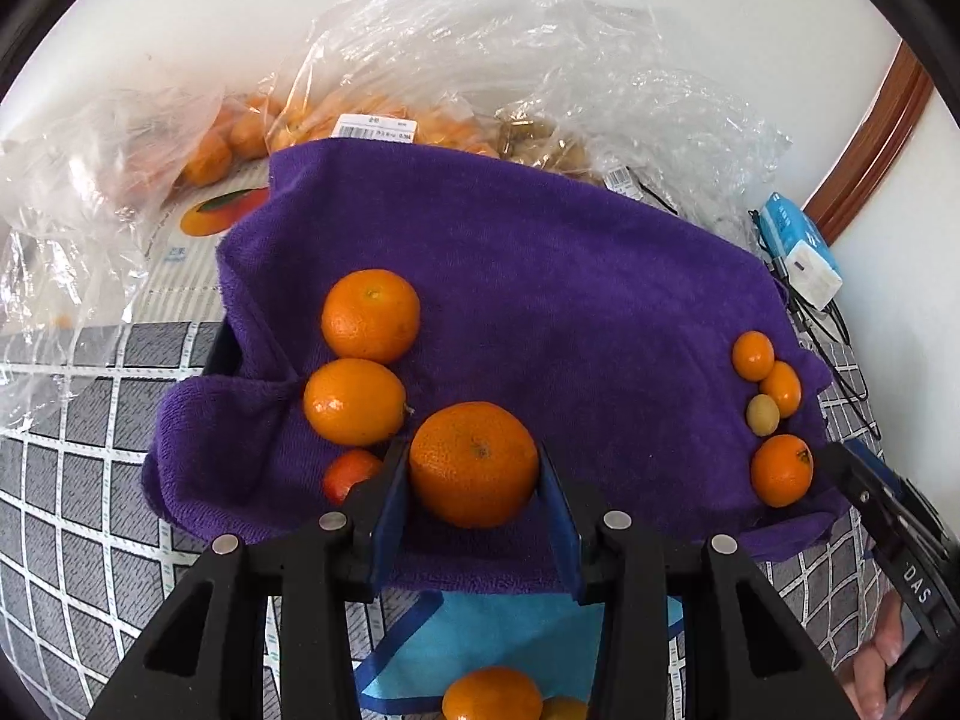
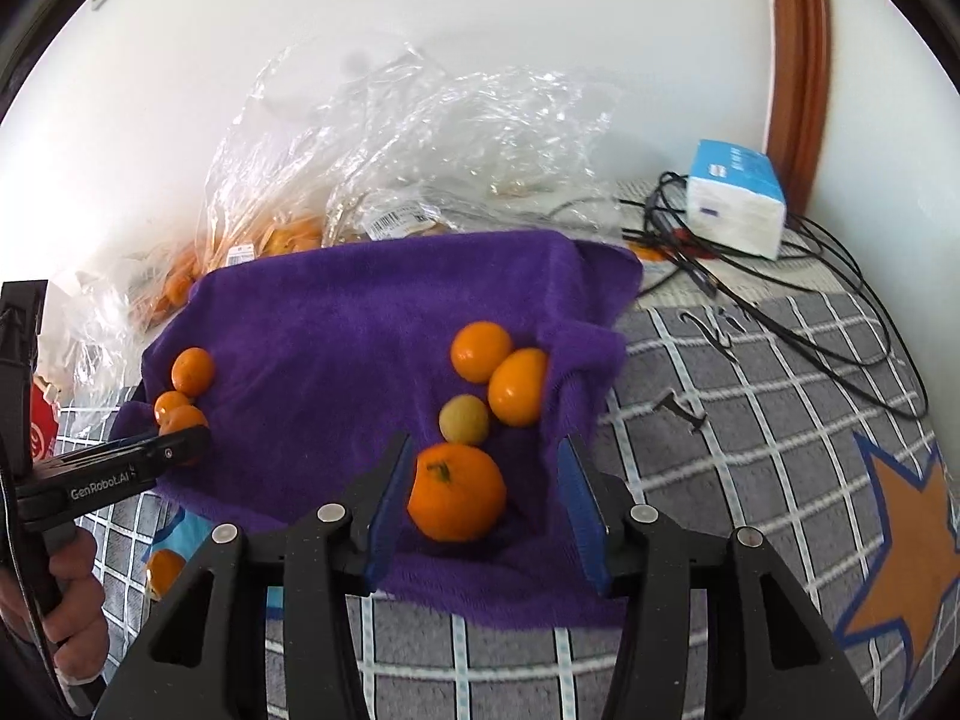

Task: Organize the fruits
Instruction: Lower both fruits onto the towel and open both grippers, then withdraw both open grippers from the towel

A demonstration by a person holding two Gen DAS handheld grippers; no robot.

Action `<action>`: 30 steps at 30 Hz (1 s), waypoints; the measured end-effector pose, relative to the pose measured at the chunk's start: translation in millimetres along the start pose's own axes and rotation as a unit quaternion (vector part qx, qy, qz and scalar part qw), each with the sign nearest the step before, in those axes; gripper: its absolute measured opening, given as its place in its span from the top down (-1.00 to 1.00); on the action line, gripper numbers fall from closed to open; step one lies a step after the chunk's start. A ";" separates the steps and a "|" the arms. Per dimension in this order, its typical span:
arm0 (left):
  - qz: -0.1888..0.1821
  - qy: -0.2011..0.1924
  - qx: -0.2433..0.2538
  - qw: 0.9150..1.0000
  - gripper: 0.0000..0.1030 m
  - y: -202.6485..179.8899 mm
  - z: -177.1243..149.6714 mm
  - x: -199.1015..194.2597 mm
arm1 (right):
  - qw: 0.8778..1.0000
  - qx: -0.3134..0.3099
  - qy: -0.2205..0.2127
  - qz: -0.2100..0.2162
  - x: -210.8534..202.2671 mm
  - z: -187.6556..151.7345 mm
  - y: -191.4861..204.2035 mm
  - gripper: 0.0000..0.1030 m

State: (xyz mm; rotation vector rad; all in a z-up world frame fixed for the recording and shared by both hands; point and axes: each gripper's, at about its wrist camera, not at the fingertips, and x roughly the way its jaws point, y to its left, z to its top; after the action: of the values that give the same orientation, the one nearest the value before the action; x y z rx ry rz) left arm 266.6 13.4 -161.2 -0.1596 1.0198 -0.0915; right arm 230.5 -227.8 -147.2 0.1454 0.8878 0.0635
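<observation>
- Left wrist view: the left tool grips a large orange, both blue pads pressed against its sides, over the near part of a purple towel.
- Just left of it on the towel lie two more oranges, touching, with a redder fruit partly hidden behind the left finger.
- Right wrist view: the right tool stands apart around a stemmed orange; its left pad is at the fruit's side, and the right pad is clear of it.
- Beyond that orange sit a pale yellow fruit and two small oranges, bunched by the towel's right fold.
- Clear plastic bags with more fruit lie behind the towel, on a grey checked cloth.
- A tissue pack and black cables lie far right.
</observation>
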 end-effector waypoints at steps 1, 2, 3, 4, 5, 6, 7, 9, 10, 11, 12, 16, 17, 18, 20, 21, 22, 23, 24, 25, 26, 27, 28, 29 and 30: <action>0.001 -0.002 0.000 1.000 0.18 -0.1 -0.1 -2.3 | 1.000 0.002 0.001 -0.002 -1.9 -1.8 -0.4 0.05; 0.001 -0.008 0.001 1.000 0.09 0.1 -0.7 -7.6 | 1.000 0.003 0.002 -0.002 -4.1 -3.6 -0.4 0.05; -0.001 -0.013 0.000 1.000 0.03 0.7 -1.3 -12.5 | 1.000 0.004 0.003 -0.003 -6.6 -5.0 -0.2 0.05; -0.002 -0.021 0.001 1.000 -0.05 1.2 -2.6 -20.7 | 1.000 0.005 0.002 -0.003 -9.1 -6.6 0.6 0.05; -0.002 -0.027 0.002 1.000 -0.08 1.9 -3.2 -26.1 | 1.000 0.004 0.000 -0.005 -11.7 -7.8 1.2 0.05; 0.000 -0.033 0.002 0.999 -0.09 3.0 -4.9 -34.0 | 1.000 0.003 -0.001 -0.008 -14.9 -9.3 2.6 0.05; 0.000 -0.038 0.001 0.999 -0.10 4.6 -6.4 -40.8 | 1.000 0.001 -0.004 -0.012 -18.9 -11.0 4.5 0.05; 0.000 -0.046 -0.002 0.999 -0.15 8.8 -9.9 -52.5 | 1.000 0.000 -0.012 -0.012 -28.4 -14.2 9.0 0.05; 0.003 -0.053 -0.004 0.999 -0.15 12.2 -13.3 -60.8 | 1.000 -0.002 -0.015 -0.008 -33.5 -15.8 11.7 0.05; 0.006 -0.057 -0.007 0.998 -0.16 14.6 -15.6 -66.2 | 1.000 -0.004 -0.018 -0.007 -38.7 -17.5 14.8 0.05; 0.008 -0.061 -0.009 0.998 -0.16 17.3 -18.2 -71.6 | 1.000 -0.005 -0.020 -0.008 -42.7 -19.1 17.4 0.04; 0.018 -0.073 -0.030 0.997 -0.18 35.4 -36.9 -95.1 | 1.000 -0.013 -0.027 -0.002 -59.6 -29.0 28.9 0.03; 0.022 -0.075 -0.034 0.996 -0.18 39.1 -42.1 -99.4 | 0.999 -0.016 -0.028 -0.002 -62.9 -32.2 31.9 0.03; 0.026 -0.077 -0.037 0.996 -0.18 43.6 -47.3 -103.4 | 0.999 -0.018 -0.027 -0.002 -65.8 -35.6 34.8 0.03; 0.033 -0.078 -0.042 0.996 -0.18 52.6 -57.9 -109.4 | 1.000 -0.019 -0.025 0.000 -68.9 -41.9 40.2 0.03; 0.037 -0.078 -0.045 0.995 -0.18 57.8 -62.8 -112.3 | 1.000 -0.017 -0.025 0.001 -71.4 -46.5 43.5 0.03; 0.041 -0.079 -0.052 0.995 -0.18 65.3 -69.9 -116.0 | 0.999 -0.017 -0.026 0.006 -73.1 -49.8 46.0 0.03; 0.043 -0.079 -0.058 0.994 -0.18 72.0 -75.8 -118.6 | 0.999 -0.019 -0.028 0.013 -74.7 -53.0 49.6 0.03; 0.044 -0.079 -0.064 0.994 -0.18 77.8 -81.3 -120.5 | 0.999 -0.025 -0.028 0.019 -75.7 -57.2 55.3 0.03; 0.047 -0.079 -0.068 0.993 -0.18 83.0 -86.3 -121.2 | 0.999 -0.030 -0.027 0.018 -76.2 -60.4 59.6 0.03; 0.052 -0.078 -0.072 0.993 -0.18 87.8 -90.5 -120.6 | 0.999 -0.036 -0.027 0.016 -75.9 -64.1 65.6 0.07; 0.057 -0.076 -0.076 0.993 -0.18 93.5 -95.7 -120.8 | 0.998 -0.045 -0.025 0.019 -75.0 -68.4 73.0 0.18; 0.062 -0.073 -0.080 0.992 -0.18 98.3 -100.9 -119.7 | 0.998 -0.054 -0.021 0.025 -73.7 -72.0 79.5 0.25; 0.062 -0.070 -0.084 0.992 -0.18 105.1 -107.2 -118.5 | 0.998 -0.061 -0.016 0.030 -71.5 -76.1 86.1 0.26; 0.063 -0.067 -0.087 0.992 -0.18 109.9 -112.2 -117.9 | 0.997 -0.068 -0.013 0.034 -68.4 -80.6 93.0 0.26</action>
State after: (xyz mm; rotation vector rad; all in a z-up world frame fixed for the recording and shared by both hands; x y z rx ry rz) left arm 109.6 129.2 -139.0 -0.2563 0.9015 0.1220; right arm 125.3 -135.7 -130.6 0.0493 0.8506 0.1836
